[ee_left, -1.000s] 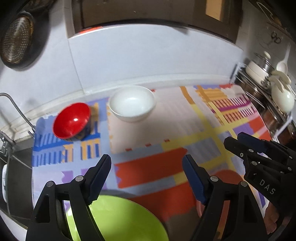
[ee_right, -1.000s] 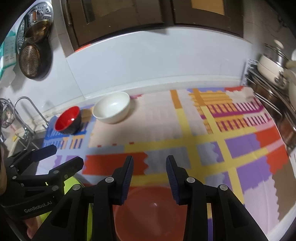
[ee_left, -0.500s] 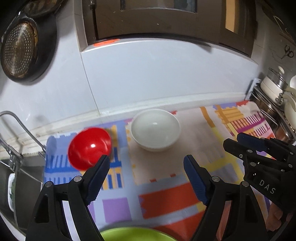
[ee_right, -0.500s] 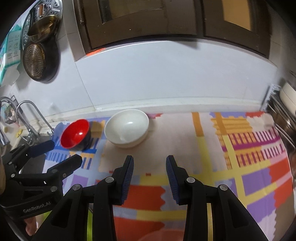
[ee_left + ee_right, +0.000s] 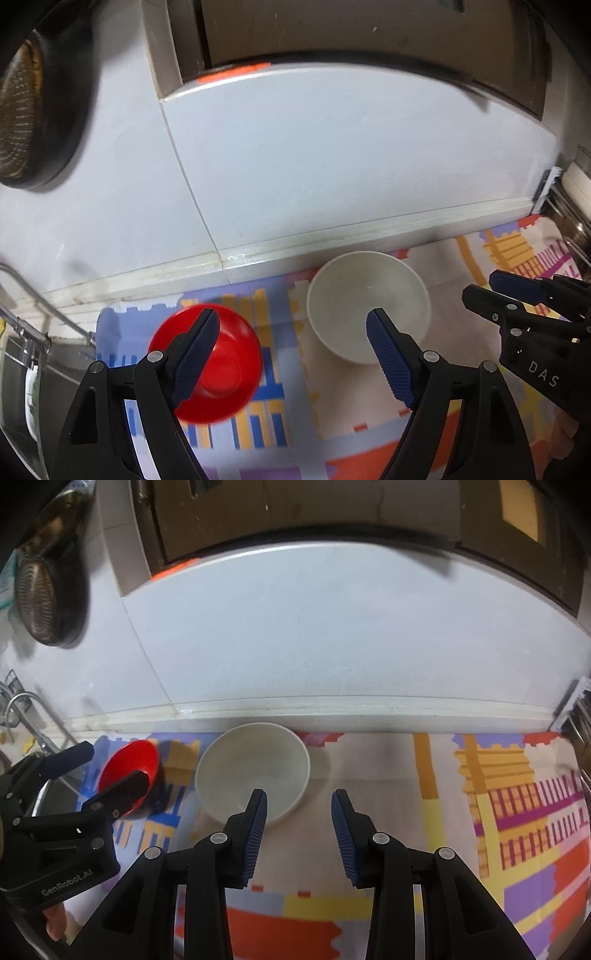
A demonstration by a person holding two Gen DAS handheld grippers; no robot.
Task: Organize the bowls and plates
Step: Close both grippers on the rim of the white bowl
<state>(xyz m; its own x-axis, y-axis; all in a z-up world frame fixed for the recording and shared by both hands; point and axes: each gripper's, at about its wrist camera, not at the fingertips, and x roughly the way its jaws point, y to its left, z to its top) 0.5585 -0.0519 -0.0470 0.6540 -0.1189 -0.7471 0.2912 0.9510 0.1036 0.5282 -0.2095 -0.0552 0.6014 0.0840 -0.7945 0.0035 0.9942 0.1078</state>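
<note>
- the left wrist view shows the left tongs spread wide with nothing between the blue pads; one pad overlaps the red bowl and the other overlaps the white bowl.
- the right wrist view shows the right tongs parted about halfway and empty, the left pad in front of the white bowl and the right pad over bare mat.
- both bowls sit upright on the patterned mat that covers the bench, near the back wall; the red bowl lies just beside the white one, on its left.
- only the right wrist view shows the faucet at the far left and the wide striped stretch of mat to the right of the white bowl.
- only the left wrist view shows the edge of the sink below the red bowl, and the right tongs from the side.
- a round strainer hangs on the wall at upper left in both views.
- compared with a second ago, the green bowl and the orange bowl that filled the bottom of each view are out of sight, and the red and white bowls now stand much larger and lower in frame.
- the right tongs are wider apart than they were.
- the side of the right tongs reads "das" in the left wrist view; the body of the left tongs reads "genrobot.ai" in the right wrist view.
</note>
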